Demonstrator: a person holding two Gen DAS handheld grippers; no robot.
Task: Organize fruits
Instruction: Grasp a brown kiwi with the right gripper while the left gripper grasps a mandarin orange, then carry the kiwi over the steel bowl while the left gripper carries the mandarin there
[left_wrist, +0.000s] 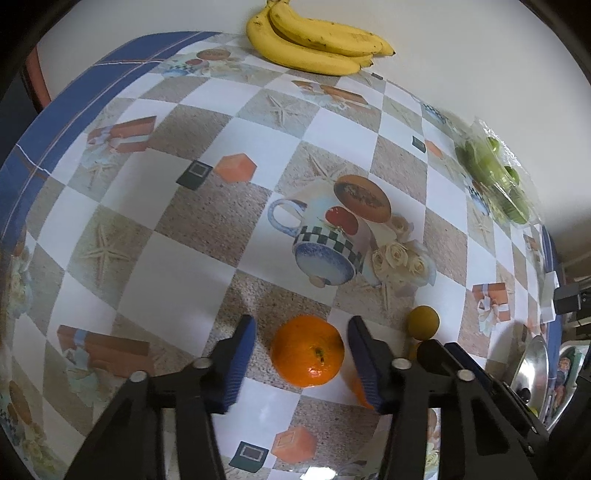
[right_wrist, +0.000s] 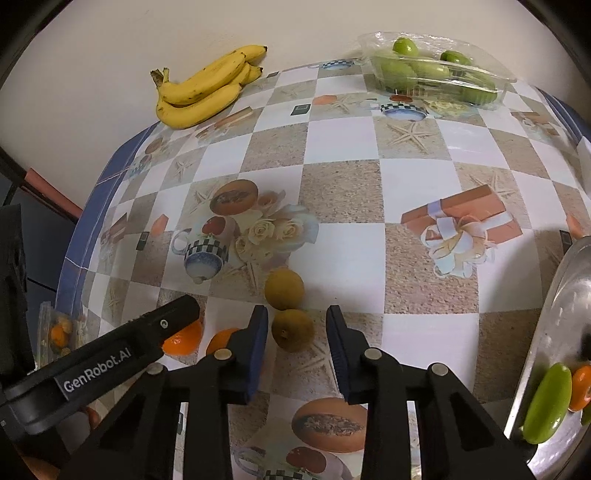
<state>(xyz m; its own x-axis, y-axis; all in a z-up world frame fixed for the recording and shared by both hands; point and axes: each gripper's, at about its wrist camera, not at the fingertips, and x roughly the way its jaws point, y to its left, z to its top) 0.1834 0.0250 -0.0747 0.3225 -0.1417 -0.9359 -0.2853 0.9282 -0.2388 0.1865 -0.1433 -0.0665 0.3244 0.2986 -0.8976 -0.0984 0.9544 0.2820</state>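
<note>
In the left wrist view my left gripper (left_wrist: 301, 350) is open with an orange (left_wrist: 307, 350) on the table between its fingers, untouched by the pads. A small brownish-yellow fruit (left_wrist: 423, 322) lies just right of it. In the right wrist view my right gripper (right_wrist: 297, 341) is open around one small brown fruit (right_wrist: 292, 329); a second one (right_wrist: 284, 288) lies just beyond. The left gripper's arm (right_wrist: 122, 354) crosses at the left, over two oranges (right_wrist: 183, 340). A metal bowl (right_wrist: 554, 306) at the right holds a green fruit (right_wrist: 547, 403) and an orange piece.
A bunch of bananas (right_wrist: 207, 88) lies at the table's far edge against the wall. A clear plastic tray of green fruits (right_wrist: 436, 68) sits at the far right. The checkered tablecloth (right_wrist: 369, 184) covers the table. A small bag (right_wrist: 59, 332) lies at the left edge.
</note>
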